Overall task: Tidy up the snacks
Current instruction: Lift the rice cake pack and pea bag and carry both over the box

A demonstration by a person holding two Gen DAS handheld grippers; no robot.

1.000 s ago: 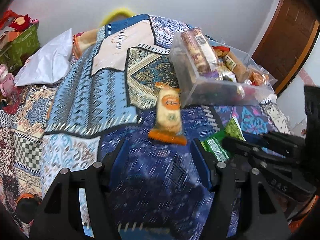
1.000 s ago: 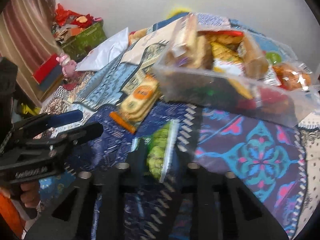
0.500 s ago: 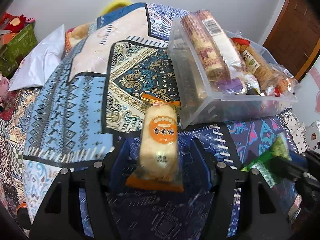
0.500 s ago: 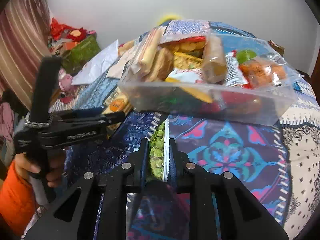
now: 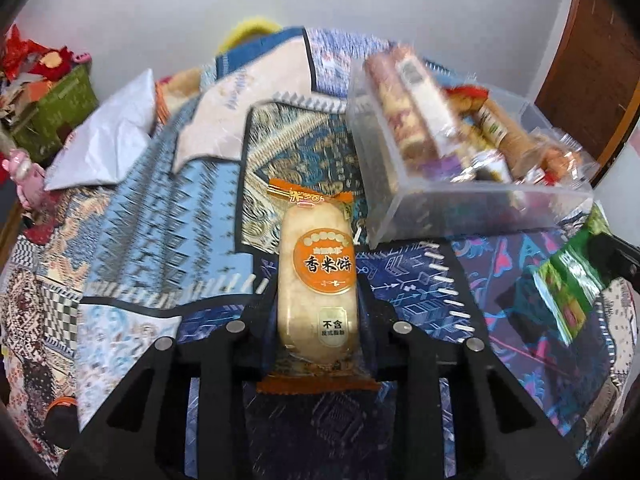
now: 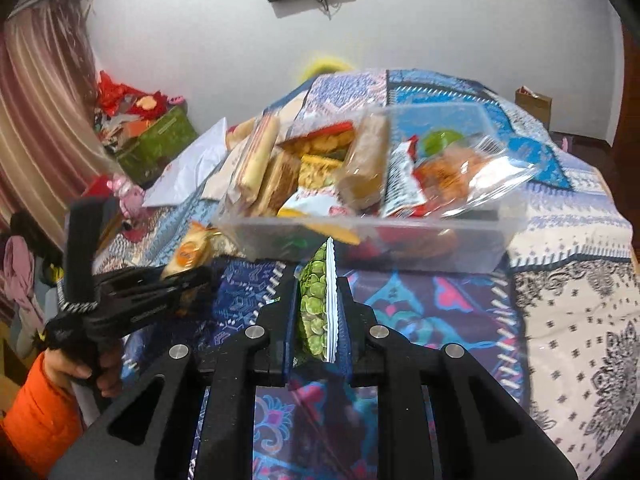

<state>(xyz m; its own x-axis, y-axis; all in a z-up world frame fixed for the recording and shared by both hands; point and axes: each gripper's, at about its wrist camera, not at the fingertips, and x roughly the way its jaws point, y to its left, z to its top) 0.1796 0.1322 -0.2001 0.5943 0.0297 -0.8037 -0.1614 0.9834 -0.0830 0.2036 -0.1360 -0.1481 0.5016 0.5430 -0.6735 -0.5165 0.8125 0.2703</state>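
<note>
My left gripper (image 5: pixel 318 300) is shut on an orange-labelled rice cracker packet (image 5: pixel 318 280) and holds it above the patterned bedspread; it also shows in the right wrist view (image 6: pixel 188 252). My right gripper (image 6: pixel 316 284) is shut on a green pea snack packet (image 6: pixel 316 304), held on edge just in front of the box; the packet also shows in the left wrist view (image 5: pixel 568 284). A clear plastic box (image 5: pixel 480 208) (image 6: pixel 440 244), heaped with several snack packets, stands on the bed ahead of both grippers.
A patterned blue bedspread (image 5: pixel 160 220) covers the bed. A white pillow (image 5: pixel 108 140) lies at the far left. A green box with red clutter (image 6: pixel 160 140) stands beside the bed by a curtain. A wooden door (image 5: pixel 592 60) is at the right.
My left gripper moved forward around the rice cracker packet, shut on it and lifted it. My right gripper lifted the green pea packet off the bedspread and carried it toward the box.
</note>
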